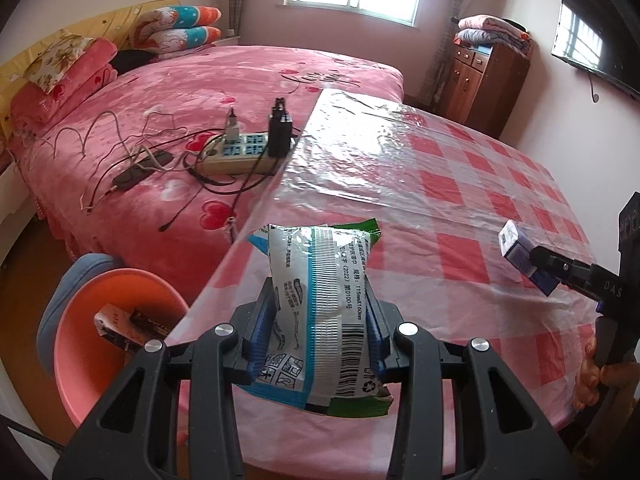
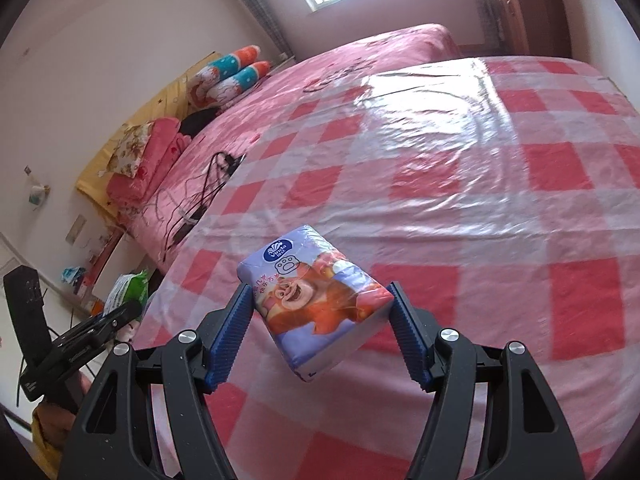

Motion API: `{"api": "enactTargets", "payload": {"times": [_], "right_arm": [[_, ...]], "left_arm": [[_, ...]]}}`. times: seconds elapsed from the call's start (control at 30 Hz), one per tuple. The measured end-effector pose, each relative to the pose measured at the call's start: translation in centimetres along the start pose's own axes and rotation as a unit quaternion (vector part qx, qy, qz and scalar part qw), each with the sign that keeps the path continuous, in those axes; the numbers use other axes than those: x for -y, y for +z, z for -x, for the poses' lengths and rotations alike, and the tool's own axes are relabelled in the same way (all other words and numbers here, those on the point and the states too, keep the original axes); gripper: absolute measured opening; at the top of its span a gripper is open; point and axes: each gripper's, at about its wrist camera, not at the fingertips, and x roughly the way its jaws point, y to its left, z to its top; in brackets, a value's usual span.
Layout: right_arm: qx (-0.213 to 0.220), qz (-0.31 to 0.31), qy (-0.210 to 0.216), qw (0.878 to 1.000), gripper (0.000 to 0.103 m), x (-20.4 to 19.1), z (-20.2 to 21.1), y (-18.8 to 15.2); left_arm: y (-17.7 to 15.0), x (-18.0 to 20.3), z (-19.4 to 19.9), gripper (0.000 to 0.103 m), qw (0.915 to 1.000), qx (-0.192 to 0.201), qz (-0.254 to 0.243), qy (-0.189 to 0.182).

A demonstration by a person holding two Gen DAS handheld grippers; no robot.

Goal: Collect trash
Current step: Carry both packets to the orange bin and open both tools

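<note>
My left gripper [image 1: 318, 320] is shut on a silver, blue and green wet-wipe packet [image 1: 320, 312], held above the left edge of the checked table [image 1: 460, 208]. Just left of and below that edge stands a pink basin [image 1: 92, 344] with a small carton in it. The right gripper [image 2: 320, 320] is shut on a purple tissue pack [image 2: 316, 300] with a cartoon bear, lifted over the table. From the left wrist view the tissue pack [image 1: 520, 252] shows at the right, clamped in the right gripper [image 1: 536, 264]. The green packet [image 2: 130, 286] in the left gripper appears at the far left of the right wrist view.
A bed with a pink blanket [image 1: 200, 92] lies beyond the table, carrying a power strip [image 1: 240, 152], chargers and tangled cables. Folded quilts and pillows [image 1: 176, 28] sit at its head. A wooden cabinet [image 1: 488, 80] stands by the far wall. A hand [image 1: 596, 376] grips the right tool.
</note>
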Motion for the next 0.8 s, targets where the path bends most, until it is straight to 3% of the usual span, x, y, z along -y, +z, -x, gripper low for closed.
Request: {"api": "enactTargets", "payload": {"times": [0.43, 0.8], "right_arm": [[-0.055, 0.004, 0.047, 0.997, 0.068, -4.7, -2.5, -1.1], [-0.097, 0.062, 0.084, 0.99, 0.068, -11.9, -4.9, -1.7]], "left_arm": [[-1.2, -5.4, 0.7, 0.041, 0.9992, 0.003, 0.033, 0.021], [-2.8, -10.5, 1.4, 0.041, 0.9963, 0.002, 0.073, 0.047]]}}
